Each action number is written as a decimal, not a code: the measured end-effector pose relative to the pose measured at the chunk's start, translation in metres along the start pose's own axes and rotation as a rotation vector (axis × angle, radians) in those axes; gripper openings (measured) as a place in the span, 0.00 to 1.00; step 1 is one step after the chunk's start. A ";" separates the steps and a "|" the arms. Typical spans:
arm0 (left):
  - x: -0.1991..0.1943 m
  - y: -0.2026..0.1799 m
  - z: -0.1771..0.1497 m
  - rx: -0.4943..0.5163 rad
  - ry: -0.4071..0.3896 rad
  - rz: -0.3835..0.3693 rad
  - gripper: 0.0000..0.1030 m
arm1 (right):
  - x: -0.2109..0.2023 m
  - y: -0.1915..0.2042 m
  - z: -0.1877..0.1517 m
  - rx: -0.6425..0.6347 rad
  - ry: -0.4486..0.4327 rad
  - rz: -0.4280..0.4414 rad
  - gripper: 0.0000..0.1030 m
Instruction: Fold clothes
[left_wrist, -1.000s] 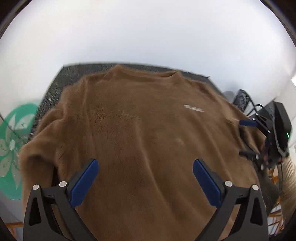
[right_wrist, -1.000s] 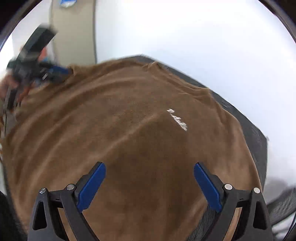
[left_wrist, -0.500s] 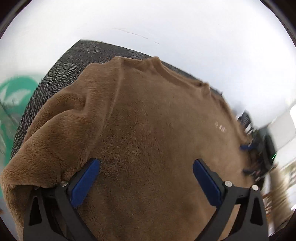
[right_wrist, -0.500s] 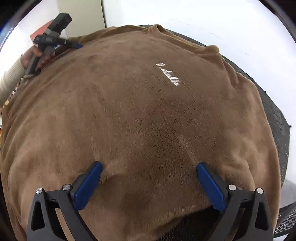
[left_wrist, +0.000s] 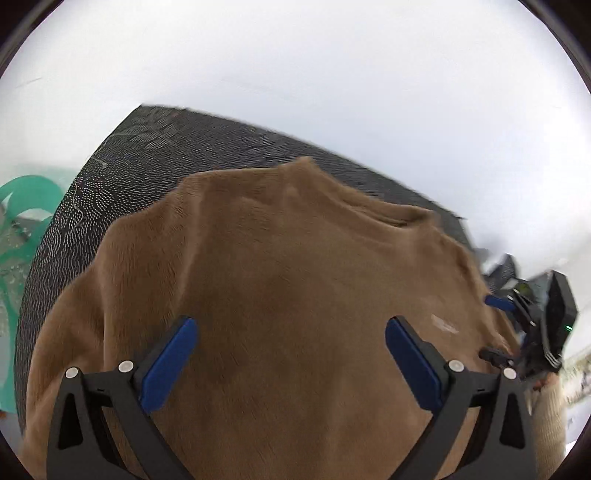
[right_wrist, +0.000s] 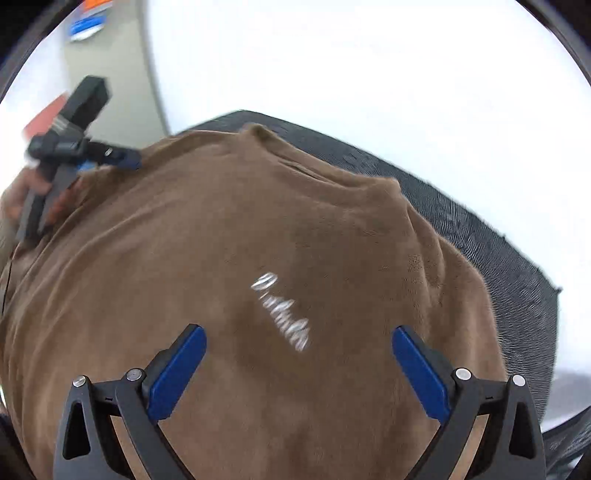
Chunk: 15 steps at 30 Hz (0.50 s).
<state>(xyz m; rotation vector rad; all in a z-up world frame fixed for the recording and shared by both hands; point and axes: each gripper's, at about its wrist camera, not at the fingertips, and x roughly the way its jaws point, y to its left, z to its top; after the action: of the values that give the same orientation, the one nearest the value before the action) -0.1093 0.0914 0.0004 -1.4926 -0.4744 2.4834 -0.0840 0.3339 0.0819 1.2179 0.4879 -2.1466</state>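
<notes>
Brown fleece sweater (left_wrist: 295, 295) lies spread flat on dark mat (left_wrist: 147, 155), filling centre and bottom of both views, white script logo (right_wrist: 282, 314) mid-frame in right view. Left gripper (left_wrist: 288, 362) wide, holding nothing. Right gripper (right_wrist: 299, 369) wide, holding nothing.

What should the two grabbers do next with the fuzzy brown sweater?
Probably lower each one to a side edge and pinch it. The fuzzy brown sweater lies spread flat on the dark mesh mat, not yet folded, and both the left gripper and right gripper hang open above it, holding nothing.
</notes>
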 end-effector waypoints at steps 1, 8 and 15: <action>0.005 0.004 0.003 -0.003 -0.011 0.021 0.99 | 0.011 -0.003 0.000 0.012 0.029 -0.028 0.99; 0.016 0.018 0.004 0.072 -0.082 0.098 0.99 | 0.026 -0.034 -0.026 0.090 0.041 -0.078 0.99; 0.023 -0.009 -0.008 0.212 -0.047 0.281 0.99 | 0.018 -0.035 -0.029 0.134 0.064 -0.140 0.99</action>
<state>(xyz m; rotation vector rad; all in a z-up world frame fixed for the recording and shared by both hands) -0.1134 0.1089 -0.0187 -1.5068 -0.0039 2.6808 -0.0955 0.3708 0.0522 1.3660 0.4756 -2.2955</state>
